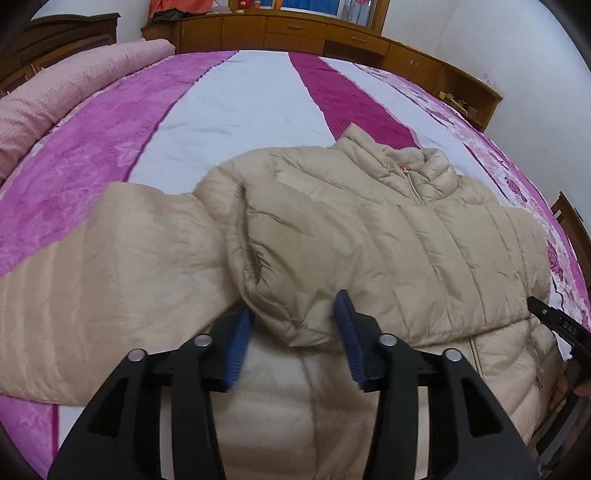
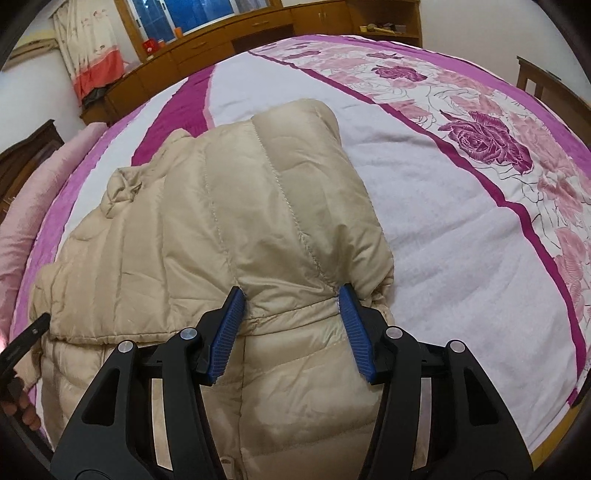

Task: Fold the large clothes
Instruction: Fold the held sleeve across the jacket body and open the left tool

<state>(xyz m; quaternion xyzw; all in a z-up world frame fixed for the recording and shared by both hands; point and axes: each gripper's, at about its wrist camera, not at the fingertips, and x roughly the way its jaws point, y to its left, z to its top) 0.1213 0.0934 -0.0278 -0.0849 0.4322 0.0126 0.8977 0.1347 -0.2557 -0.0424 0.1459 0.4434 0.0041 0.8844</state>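
Note:
A beige puffer jacket [image 1: 406, 229] lies front up on the bed, collar toward the far side. Its one sleeve [image 1: 92, 266] stretches out to the left in the left wrist view. My left gripper [image 1: 294, 302] stands open over the jacket's near part, and a puffy fold of fabric bulges between its blue pads [image 1: 240, 339]. My right gripper [image 2: 291, 289] is shut on the other sleeve [image 2: 280, 192], which is folded up over the jacket [image 2: 110, 258]; the cloth puckers at both pads. Each gripper shows at the edge of the other's view.
The bedspread [image 1: 236, 99] has purple, white and floral stripes. A rolled pink quilt [image 1: 55, 99] lies along the left side. Wooden cabinets [image 1: 295, 29] line the far wall, and wooden furniture [image 2: 535, 81] stands at the right of the bed. A hand [image 2: 18, 410] shows at lower left.

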